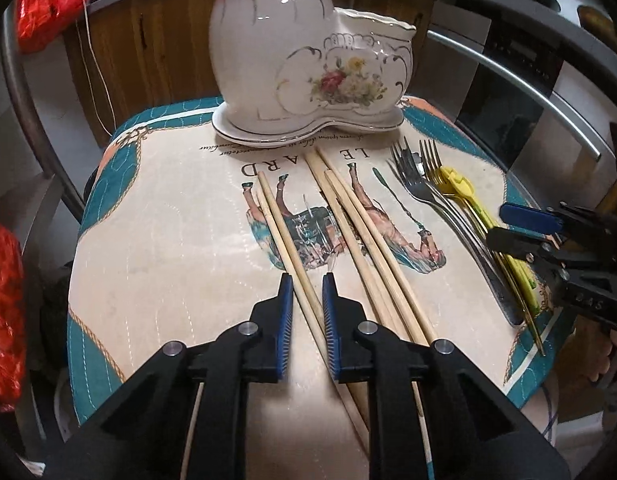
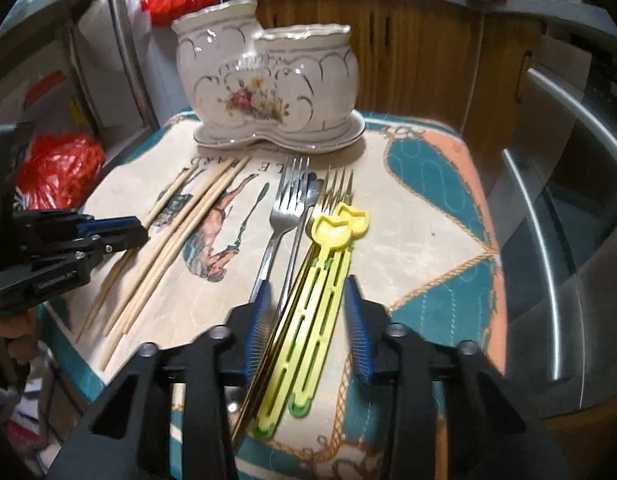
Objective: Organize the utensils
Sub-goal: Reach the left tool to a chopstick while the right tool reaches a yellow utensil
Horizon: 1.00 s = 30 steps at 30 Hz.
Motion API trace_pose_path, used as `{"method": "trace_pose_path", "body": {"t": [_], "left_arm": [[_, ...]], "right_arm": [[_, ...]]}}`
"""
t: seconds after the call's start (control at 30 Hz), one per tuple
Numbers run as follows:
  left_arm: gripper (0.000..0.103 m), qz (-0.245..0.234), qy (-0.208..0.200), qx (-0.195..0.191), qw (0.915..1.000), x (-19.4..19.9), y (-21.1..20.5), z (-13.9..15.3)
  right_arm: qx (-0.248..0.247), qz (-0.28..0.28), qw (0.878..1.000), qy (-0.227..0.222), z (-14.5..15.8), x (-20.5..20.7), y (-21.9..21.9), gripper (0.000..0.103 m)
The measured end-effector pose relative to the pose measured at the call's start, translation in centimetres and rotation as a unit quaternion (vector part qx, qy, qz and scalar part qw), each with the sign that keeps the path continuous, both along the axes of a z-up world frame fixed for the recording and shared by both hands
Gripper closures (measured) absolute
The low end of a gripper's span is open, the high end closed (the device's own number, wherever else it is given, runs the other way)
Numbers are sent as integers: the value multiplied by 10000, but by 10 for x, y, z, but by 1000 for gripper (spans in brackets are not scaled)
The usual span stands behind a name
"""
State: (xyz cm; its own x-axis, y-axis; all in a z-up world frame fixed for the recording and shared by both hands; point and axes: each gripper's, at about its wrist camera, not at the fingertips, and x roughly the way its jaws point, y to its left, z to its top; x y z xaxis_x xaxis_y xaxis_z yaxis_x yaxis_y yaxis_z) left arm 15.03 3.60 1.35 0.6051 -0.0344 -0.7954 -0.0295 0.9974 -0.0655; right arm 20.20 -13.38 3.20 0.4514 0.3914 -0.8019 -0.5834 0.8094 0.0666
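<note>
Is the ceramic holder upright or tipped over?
Upright. The holder stands on its saucer base at the mat's far edge, both openings facing up. Whether anything is inside cannot be told.

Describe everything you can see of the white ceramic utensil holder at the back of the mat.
The utensil holder is glossy white ceramic, two joined pots, one taller than the other, with scalloped rims, thin gold scroll lines and a painted bouquet of pink and yellow flowers on the front. It stands upright on a matching gold-edged saucer at the far end of the printed mat. No utensils show above its rims. The chopsticks and forks lie in front of it, apart from it, and neither tool touches it.
</note>
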Motion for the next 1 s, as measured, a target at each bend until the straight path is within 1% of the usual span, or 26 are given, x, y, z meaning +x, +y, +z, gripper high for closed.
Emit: {"method": "trace_pose_path", "body": {"t": [0.03, 0.13, 0.17, 0.2, 0.33, 0.4, 0.53, 0.57, 0.67, 0.83, 0.93, 1.0], "left_arm": [[88, -11, 12, -20, 10000, 1, 0, 0], [93, -32, -5, -153, 9999, -1, 5, 1], [96, -28, -13, -198, 9998, -2, 7, 2], [103, -41, -33, -263, 9996, -3, 9, 4], [103, -105, -14, -369, 9993, -6, 13, 8], [103, -108, -29, -471, 9988, -8, 16, 8], [103, -119, -93, -568, 9983, -10, 22, 15], [103, -134, -95, -565, 9983, -9, 21, 16], [103, -205, -43, -484, 9986, -8, 20, 17], [103, -250, 113, -448, 9986, -5, 25, 13], [103, -340, 202, -554, 9977, -2, 25, 12], [103, -354, 281, -521, 9976, 3, 23, 11]], "right_arm": [[21, -1, 10000, 51, -1, 3, 1, 77], [201, -39, 9995, 252, 1, 11, -3, 88], [272, -70, 9991, 314, 2, 13, -5, 90], [356, -109, 9985, 394, 2, 15, -8, 92], [642, -183, 9957, 635, 4, 23, -17, 92], [790, -227, 9941, 703, 8, 25, -23, 92], [927, -266, 9924, 768, 17, 30, -30, 92], [886, -263, 9928, 767, 18, 31, -30, 92], [477, -243, 9960, 713, 18, 37, -31, 92], [-241, -168, 9962, 824, 4, 48, -33, 92], [-479, -56, 9950, 873, -1, 52, -31, 92], [-591, 0, 9940, 918, -1, 56, -29, 92]]}}
